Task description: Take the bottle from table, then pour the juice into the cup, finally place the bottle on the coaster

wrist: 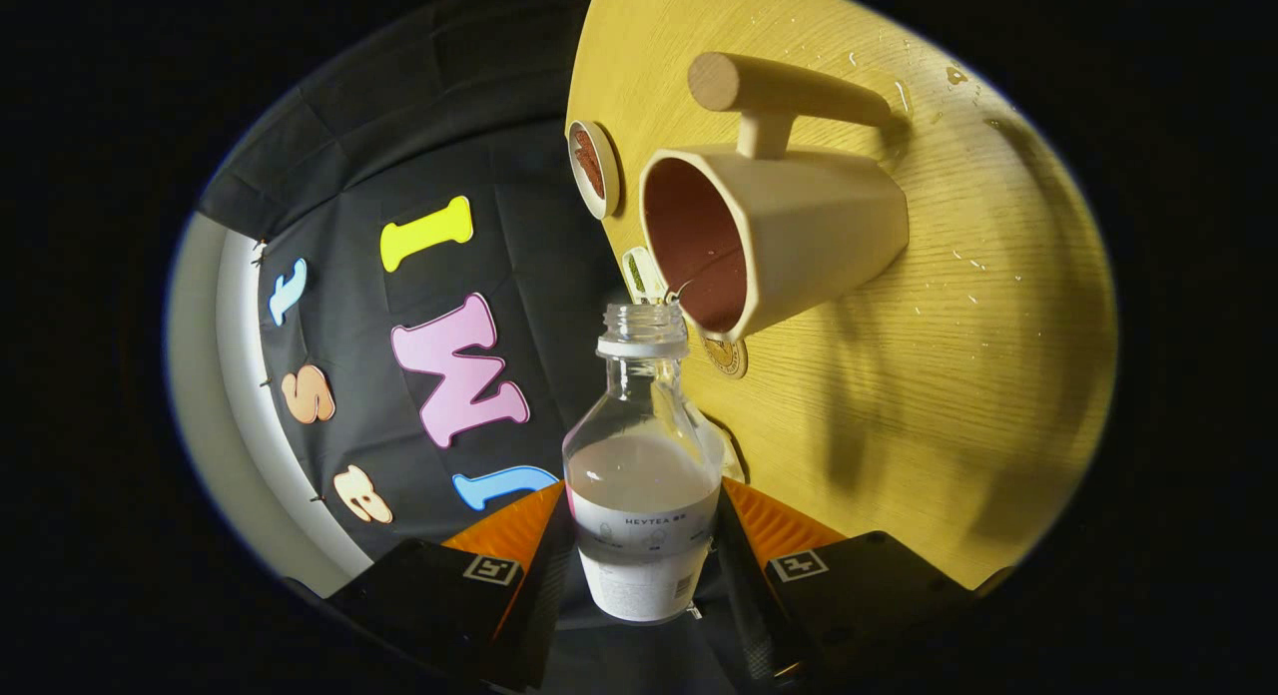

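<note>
I have the gripper [644, 560] clamped on the bottle [644, 475], lower centre of the frame: both fingers press its labelled lower body, one on each side. Bottle is clear, uncapped, partly filled with a pale milky juice that sits about mid-body. Whole view is rolled hard, so the wooden table [958, 395] fills the right half as a near-vertical plane and the black booth wall [399, 306] takes the left.

The bottle's open neck points at the cup [789, 241], centre-right just above it. A thin stream leaves the bottle mouth and meets the cup's lower rim. Cup is a beige mug with a reddish-brown inside and a thick cylindrical handle [789, 91] at upper centre-right.

Round coaster [593, 169] sits on the table just left of the cup's mouth, upper centre. A small pale tag or card [641, 274] lies between the cup rim and the bottle neck; a small round disc [726, 356] shows just under the cup, too small to identify. Droplets are scattered over the table surface in the upper right and around mid-right.
</note>
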Demonstrator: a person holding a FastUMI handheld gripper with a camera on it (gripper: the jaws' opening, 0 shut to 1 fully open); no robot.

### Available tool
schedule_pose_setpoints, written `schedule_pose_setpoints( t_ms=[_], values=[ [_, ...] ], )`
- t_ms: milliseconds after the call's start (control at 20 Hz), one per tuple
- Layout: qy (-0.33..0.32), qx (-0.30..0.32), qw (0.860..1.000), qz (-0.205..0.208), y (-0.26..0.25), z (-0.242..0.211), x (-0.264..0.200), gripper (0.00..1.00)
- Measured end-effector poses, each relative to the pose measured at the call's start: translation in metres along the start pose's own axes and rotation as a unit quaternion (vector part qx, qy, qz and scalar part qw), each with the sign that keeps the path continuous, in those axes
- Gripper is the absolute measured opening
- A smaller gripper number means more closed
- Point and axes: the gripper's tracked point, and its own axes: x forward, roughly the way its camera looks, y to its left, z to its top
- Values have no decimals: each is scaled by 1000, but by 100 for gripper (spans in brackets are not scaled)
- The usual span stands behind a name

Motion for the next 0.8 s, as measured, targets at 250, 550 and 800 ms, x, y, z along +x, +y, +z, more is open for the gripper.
schedule_pose_setpoints(
  t_ms=[250,550,800],
  values=[
    [-4,12,1000,6,4,1,-1,75],
    [-11,32,999,15,8,-2,1,75],
    [-19,47,998,26,12,-2,0,75]
  ],
)
